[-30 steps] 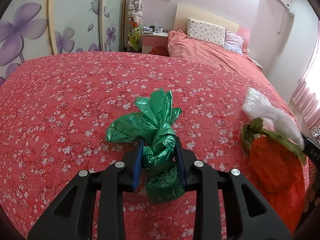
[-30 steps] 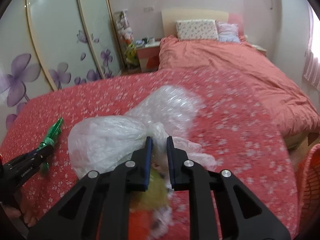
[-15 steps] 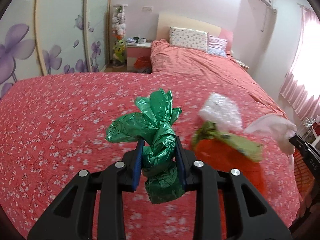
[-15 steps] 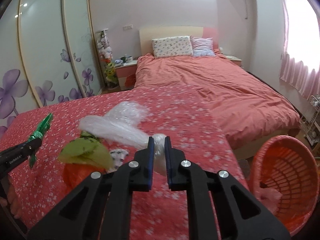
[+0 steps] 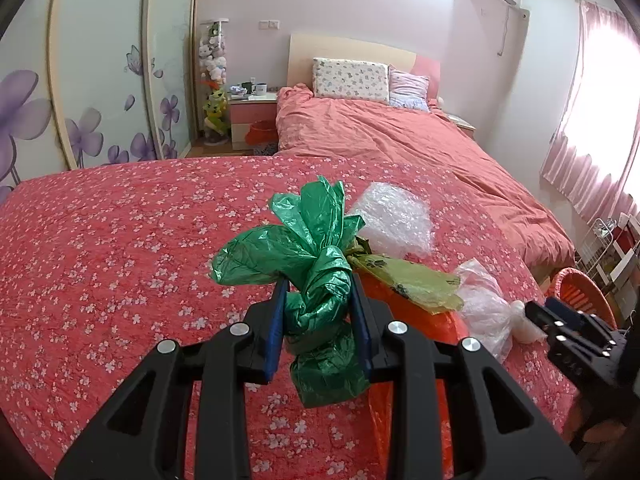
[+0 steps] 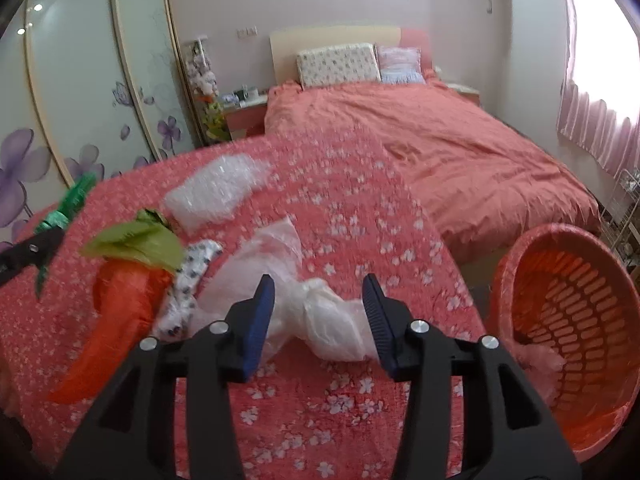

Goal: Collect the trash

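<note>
My left gripper (image 5: 318, 306) is shut on a knotted green plastic bag (image 5: 308, 248) and holds it above the floral red bedspread (image 5: 120, 248). My right gripper (image 6: 318, 300) is open, with a clear knotted plastic bag (image 6: 320, 320) loose between its jaws, over the bedspread (image 6: 340, 208). An orange bag with a yellow-green top (image 6: 120, 280) lies left of it, also seen in the left wrist view (image 5: 404, 280). Bubble wrap (image 6: 216, 192) lies further back. An orange laundry basket (image 6: 568, 320) stands at the right, off the bed's edge.
A second bed with a pink duvet (image 5: 392, 140) and pillows stands behind. A wardrobe with purple flowers (image 5: 80, 100) is at the left. A nightstand (image 5: 250, 120) is by the headboard. A wire rack (image 5: 612, 248) and pink curtains are at the right.
My right gripper has opened and let go of the clear bag, after carrying the bundle rightward toward the basket. The orange bag now lies on the bedspread. My left gripper still holds the green bag.
</note>
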`<action>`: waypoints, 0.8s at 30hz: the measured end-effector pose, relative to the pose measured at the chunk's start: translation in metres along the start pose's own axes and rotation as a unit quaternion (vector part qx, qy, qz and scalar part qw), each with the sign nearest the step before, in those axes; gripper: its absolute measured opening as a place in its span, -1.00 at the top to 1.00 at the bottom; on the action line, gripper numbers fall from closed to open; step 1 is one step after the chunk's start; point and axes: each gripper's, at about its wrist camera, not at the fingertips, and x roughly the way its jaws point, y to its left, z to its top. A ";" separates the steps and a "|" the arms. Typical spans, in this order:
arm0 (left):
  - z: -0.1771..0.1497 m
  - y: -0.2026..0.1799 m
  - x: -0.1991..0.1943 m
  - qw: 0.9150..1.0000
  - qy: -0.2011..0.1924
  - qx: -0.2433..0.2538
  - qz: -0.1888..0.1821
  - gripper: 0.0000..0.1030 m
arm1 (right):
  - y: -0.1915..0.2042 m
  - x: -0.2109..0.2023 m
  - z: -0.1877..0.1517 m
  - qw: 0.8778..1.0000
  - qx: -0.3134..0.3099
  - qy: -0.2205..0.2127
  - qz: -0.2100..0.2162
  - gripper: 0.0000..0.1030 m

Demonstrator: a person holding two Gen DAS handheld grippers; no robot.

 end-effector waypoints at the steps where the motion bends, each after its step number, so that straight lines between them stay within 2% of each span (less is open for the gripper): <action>1: 0.000 0.001 0.001 1.000 0.001 0.000 0.000 0.42 | 0.000 0.008 -0.002 1.000 0.003 0.012 -0.001 0.10; 4: -0.003 -0.003 0.000 1.000 0.002 0.002 0.000 0.42 | 0.002 0.029 -0.006 0.998 0.006 0.055 -0.006 0.12; 6: -0.005 -0.005 0.001 1.000 0.003 0.003 -0.001 0.42 | 0.003 0.034 -0.008 0.998 0.000 0.068 -0.013 0.47; 9: -0.005 -0.011 0.000 1.000 0.003 0.004 -0.002 0.42 | 0.003 0.031 -0.009 0.998 -0.013 0.065 -0.012 0.63; 18: -0.001 -0.042 -0.014 0.999 -0.007 0.024 -0.023 0.42 | -0.027 -0.044 -0.001 0.999 0.004 -0.034 -0.032 0.65; 24: 0.000 -0.078 -0.031 0.997 -0.020 0.049 -0.052 0.42 | -0.050 -0.084 0.006 0.996 0.026 -0.070 -0.042 0.65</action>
